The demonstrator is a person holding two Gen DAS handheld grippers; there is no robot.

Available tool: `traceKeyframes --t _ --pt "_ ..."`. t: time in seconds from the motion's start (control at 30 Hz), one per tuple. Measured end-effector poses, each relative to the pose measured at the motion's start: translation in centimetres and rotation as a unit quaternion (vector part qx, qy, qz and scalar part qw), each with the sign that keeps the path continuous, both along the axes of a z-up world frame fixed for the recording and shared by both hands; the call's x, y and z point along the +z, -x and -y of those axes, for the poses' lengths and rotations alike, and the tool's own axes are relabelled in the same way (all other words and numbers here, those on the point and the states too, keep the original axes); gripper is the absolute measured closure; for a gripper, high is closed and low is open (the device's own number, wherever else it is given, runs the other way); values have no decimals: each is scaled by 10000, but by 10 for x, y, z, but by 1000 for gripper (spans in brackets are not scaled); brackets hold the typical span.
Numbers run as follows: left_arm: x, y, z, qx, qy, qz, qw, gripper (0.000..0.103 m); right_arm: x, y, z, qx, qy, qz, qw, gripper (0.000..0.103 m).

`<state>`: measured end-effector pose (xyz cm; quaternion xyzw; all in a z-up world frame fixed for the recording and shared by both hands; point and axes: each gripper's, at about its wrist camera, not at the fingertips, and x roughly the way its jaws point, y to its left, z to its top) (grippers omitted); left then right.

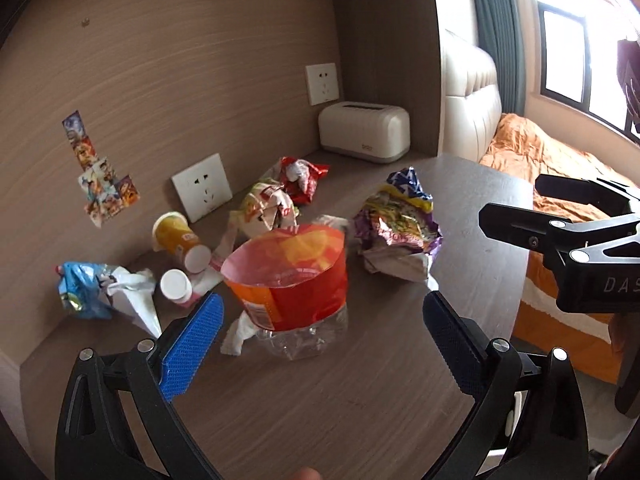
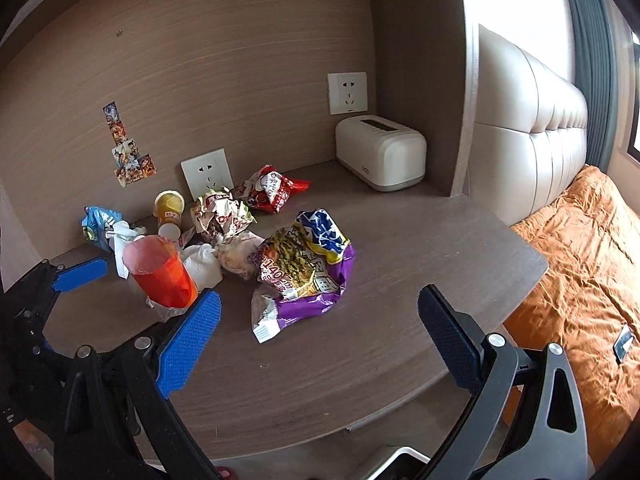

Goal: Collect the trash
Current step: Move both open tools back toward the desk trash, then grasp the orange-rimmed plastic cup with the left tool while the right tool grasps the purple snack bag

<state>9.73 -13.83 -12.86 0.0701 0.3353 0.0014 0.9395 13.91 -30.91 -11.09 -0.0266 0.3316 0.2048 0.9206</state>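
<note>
Since both jaws gape w/ nothing held, left hand-held gripper (image 1: 320, 332) lines up on orange-labelled bottle (image 1: 294, 280) upright on counter (image 1: 320, 400); right hand-held gripper (image 2: 320, 328) faces purple wrapper (image 2: 308, 264), prob. next pick.

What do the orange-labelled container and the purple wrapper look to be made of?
Orange-labelled container: clear thin plastic, glossy and see-through at its crumpled base, with what looks like a printed film sleeve. Purple wrapper: crinkled plastic film, probably foil-lined; its inside shows silvery white.

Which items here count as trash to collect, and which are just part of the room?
Trash: orange-labelled bottle, purple wrapper, red wrapper, yellow cup, blue wrapper, crumpled paper wrapper.

Not the job: toaster, wall sockets, stickers, bed.
</note>
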Motion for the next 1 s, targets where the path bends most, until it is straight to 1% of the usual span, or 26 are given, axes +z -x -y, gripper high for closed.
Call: traceKeyframes --t 0.17,0.43,0.53,0.7,0.73,0.77,0.87,0.9,0.93,0.97,1.0 --pt "-15 -11 -2 261 11 -127 9996 5 -9 -20 -18 211 115 -89 9997 5" --pt "-34 -36 -9 637 21 -253 9976 5 -30 -53 -27 372 296 -250 9986 5" --pt "-40 -46 -11 676 -52 -297 9973 5 -39 -70 -29 417 245 -389 9981 5" --pt "-47 -60 -9 597 -166 -330 9975 5 -60 -98 -37 605 265 -757 9949 5" --pt "-49 -63 -9 605 -214 -351 9973 5 -64 -101 -37 674 165 -814 9943 5" --pt "-52 -67 -8 586 -210 -448 9971 5 -67 -102 -37 718 88 -869 9936 5" --pt "-53 -74 -11 474 24 -561 9973 5 -72 -104 -38 841 -83 -947 9919 5" --pt "-54 -76 -12 423 105 -586 9973 5 -73 -103 -38 862 -126 -967 9915 10" --pt "-55 -78 -13 421 130 -616 9971 5 -72 -103 -37 885 -191 -999 9909 19" --pt "-56 -78 -13 435 150 -641 9969 6 -72 -103 -35 888 -244 -1019 9905 22" --pt "-56 -78 -14 386 223 -645 9969 10 -71 -103 -34 888 -320 -1038 9901 33"
